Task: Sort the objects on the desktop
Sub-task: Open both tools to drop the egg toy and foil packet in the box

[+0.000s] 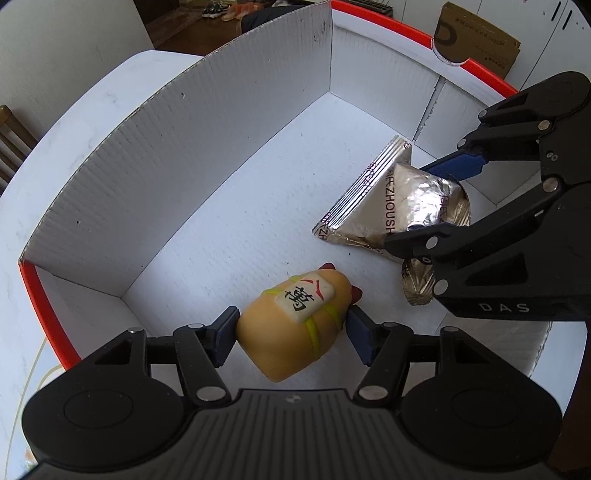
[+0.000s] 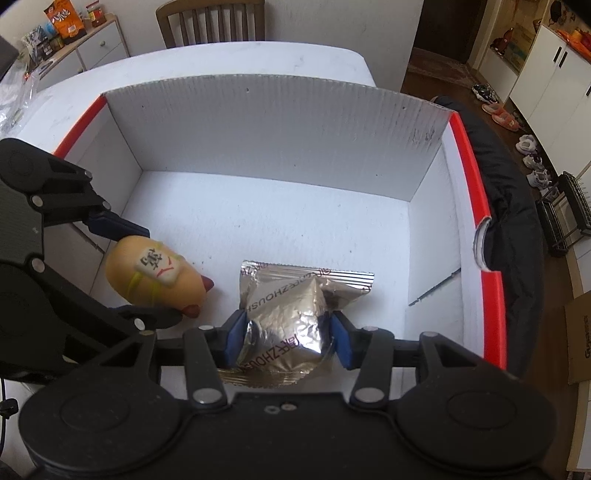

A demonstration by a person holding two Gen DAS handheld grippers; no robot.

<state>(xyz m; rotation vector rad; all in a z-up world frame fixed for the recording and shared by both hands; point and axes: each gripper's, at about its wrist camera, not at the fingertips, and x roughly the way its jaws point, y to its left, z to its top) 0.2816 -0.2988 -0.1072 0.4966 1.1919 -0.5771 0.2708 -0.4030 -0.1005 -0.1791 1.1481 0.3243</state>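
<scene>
left wrist view: white corrugated box (image 1: 192, 155) with red outer edge sits on a white table (image 1: 74, 96); tall box walls ring the work area. brown cardboard piece (image 1: 476, 33) lies beyond the far rim. left gripper (image 1: 291, 332) points down into the box, blue pads pressed on both sides of a tan hot-dog toy (image 1: 295, 325) with yellow stripes, red sausage tips and a white tile bearing a black character. right gripper (image 1: 443, 206) comes in from the right, clamped on a silver foil snack packet (image 1: 373, 199), crinkled, dark printed lettering.

right wrist view: same box; wooden chair (image 2: 210, 22) and shoes (image 2: 498, 107) outside it. right gripper's jaws are narrow, squeezing the packet, whose far end rests on the box floor. the toy is held at left, near the box floor.
</scene>
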